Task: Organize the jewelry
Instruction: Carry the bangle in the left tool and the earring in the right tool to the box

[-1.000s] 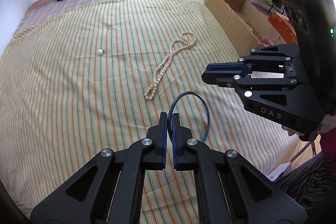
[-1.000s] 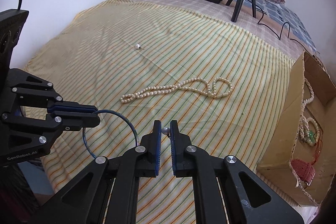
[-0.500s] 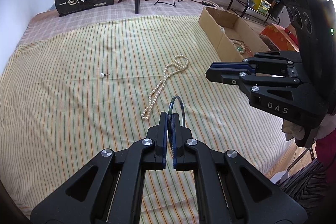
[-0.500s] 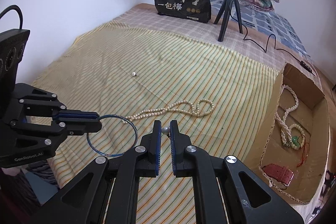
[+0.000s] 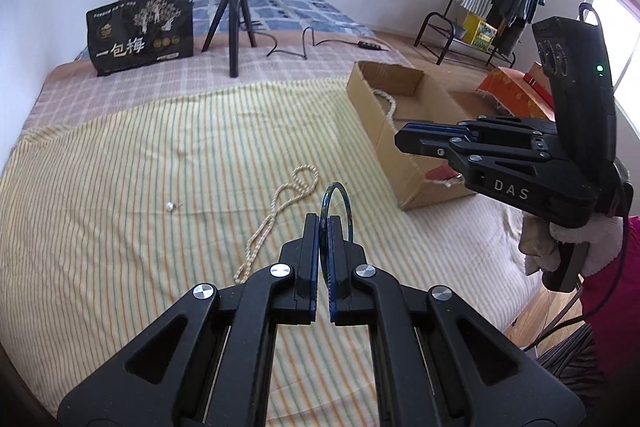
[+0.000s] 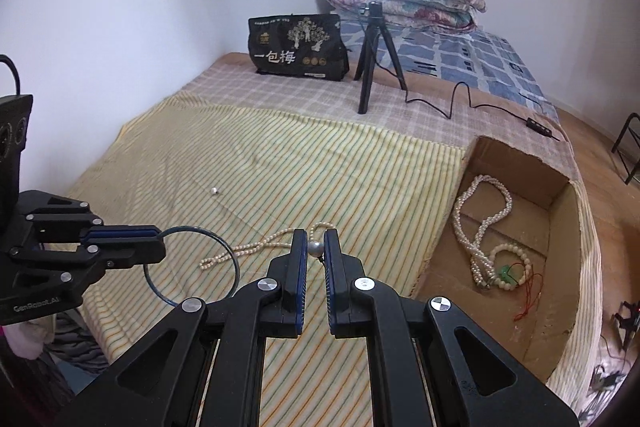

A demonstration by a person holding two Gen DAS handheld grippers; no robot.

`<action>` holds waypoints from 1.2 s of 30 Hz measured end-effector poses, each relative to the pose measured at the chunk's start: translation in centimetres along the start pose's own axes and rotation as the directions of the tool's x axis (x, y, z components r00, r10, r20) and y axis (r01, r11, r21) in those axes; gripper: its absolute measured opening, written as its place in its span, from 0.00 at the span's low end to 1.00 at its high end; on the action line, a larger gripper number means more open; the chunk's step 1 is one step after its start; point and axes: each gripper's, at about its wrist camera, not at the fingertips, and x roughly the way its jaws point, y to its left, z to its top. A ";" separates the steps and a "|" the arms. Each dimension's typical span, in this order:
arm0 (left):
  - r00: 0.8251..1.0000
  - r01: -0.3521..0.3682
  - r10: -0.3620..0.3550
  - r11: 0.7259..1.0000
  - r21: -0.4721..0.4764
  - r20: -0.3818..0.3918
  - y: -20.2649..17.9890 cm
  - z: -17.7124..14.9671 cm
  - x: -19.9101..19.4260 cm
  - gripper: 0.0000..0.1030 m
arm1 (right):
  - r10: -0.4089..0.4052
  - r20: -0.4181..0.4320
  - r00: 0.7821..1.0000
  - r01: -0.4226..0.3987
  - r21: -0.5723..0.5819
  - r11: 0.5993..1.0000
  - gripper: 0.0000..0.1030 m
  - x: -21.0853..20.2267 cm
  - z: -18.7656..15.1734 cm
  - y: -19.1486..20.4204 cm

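Left wrist view: the left tool (image 5: 324, 223) is pinching a thin blue ring-shaped bangle (image 5: 340, 211) between its pressed-together tips, holding it upright above the yellow striped bed sheet (image 5: 120, 187). The right tool (image 5: 404, 141) is appearing at the right edge, held in a white-gloved hand (image 5: 584, 239) near the open brown cardboard box (image 5: 384, 115). A long white pearl necklace (image 5: 280, 215) is lying loose on the sheet just ahead of the left tool, and a small single pearl earring (image 5: 171, 205) is lying well apart to its left.

Right wrist view: the right tool (image 6: 316, 247) is pinching a small round silver-white pearl bead (image 6: 315, 248) between its fingertips, above the sheet (image 6: 280, 167) beside the cardboard box (image 6: 560, 235). The left tool (image 6: 158, 241) is gripping the blue bangle (image 6: 192, 267) at the left of this view. The loose necklace (image 6: 256, 247) is lying between the two tools. Inside the box, a looped white pearl strand (image 6: 484, 211) and a pale bead bracelet with a green charm and red cord (image 6: 508, 267) are resting on the floor of the box. A lit ring light on a black tripod (image 6: 376, 47) and a black printed bag (image 6: 298, 47) are standing at the far end of the bed.
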 end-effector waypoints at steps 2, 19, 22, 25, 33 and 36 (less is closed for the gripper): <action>1.000 0.008 -0.009 1.000 0.008 0.010 -0.7 0.5 0.0 0.01 | -0.014 0.013 1.000 0.014 0.020 1.000 0.06 -0.5 0.1 -1.0; 0.994 0.089 -0.091 0.996 0.031 0.062 -6.6 5.0 2.0 0.01 | -0.121 0.074 0.990 0.104 0.202 0.974 0.06 -3.7 0.7 -9.7; 0.993 0.094 -0.096 0.995 0.034 0.065 -7.4 5.6 2.7 0.01 | -0.139 0.073 0.988 0.120 0.221 0.968 0.06 -3.7 0.8 -10.9; 0.993 0.095 -0.098 0.995 0.039 0.065 -8.2 6.2 3.5 0.01 | -0.152 0.070 0.986 0.132 0.234 0.963 0.06 -3.5 1.0 -11.8; 0.993 0.102 -0.105 0.993 0.051 0.053 -10.0 7.0 5.7 0.01 | -0.181 0.059 0.982 0.159 0.270 0.950 0.06 -2.7 1.2 -14.4; 0.993 0.102 -0.105 0.993 0.053 0.046 -10.4 7.3 6.6 0.01 | -0.191 0.055 0.980 0.167 0.290 0.942 0.06 -2.4 1.2 -15.4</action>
